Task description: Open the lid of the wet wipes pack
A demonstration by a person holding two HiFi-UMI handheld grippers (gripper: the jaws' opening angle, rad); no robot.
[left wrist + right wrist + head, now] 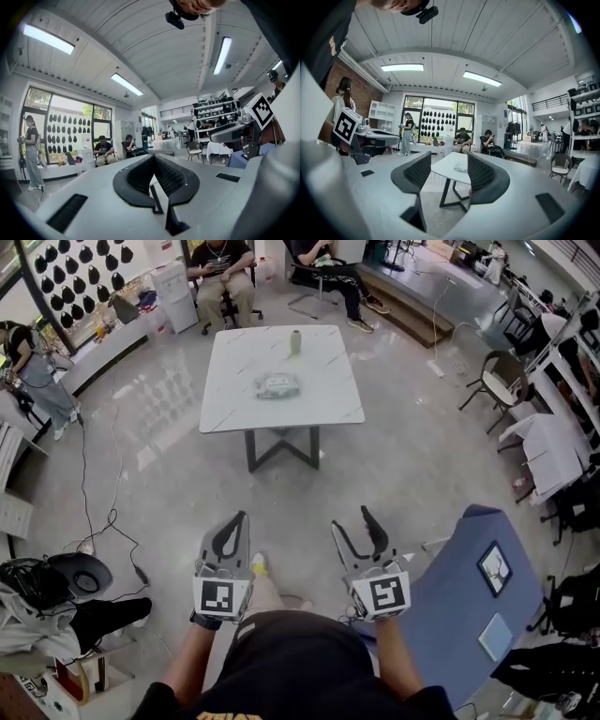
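**A:** Where do we find the wet wipes pack (277, 385)?

**B:** It lies flat near the middle of the white tabletop (328, 404), well ahead of us across the grey floor (394, 465). A pale upright cylinder (295, 341) stands beyond it near the far edge, apart from the pack.

**A:** And our tongs?

**B:** We hold both low in front of us, pointing level toward the tabletop and well short of it. Our left tongs (238, 521) have their jaws pressed together with nothing between them. Our right tongs (351, 519) stand wide. In the right gripper view we see the tabletop and pack far off through the gap.

**A:** Can we see the lid?

**B:** No, the pack is too small from here to tell.

**A:** What else is around us?

**B:** A blue surface (459, 596) lies close at our right, and seated people (220, 273) are beyond the tabletop.
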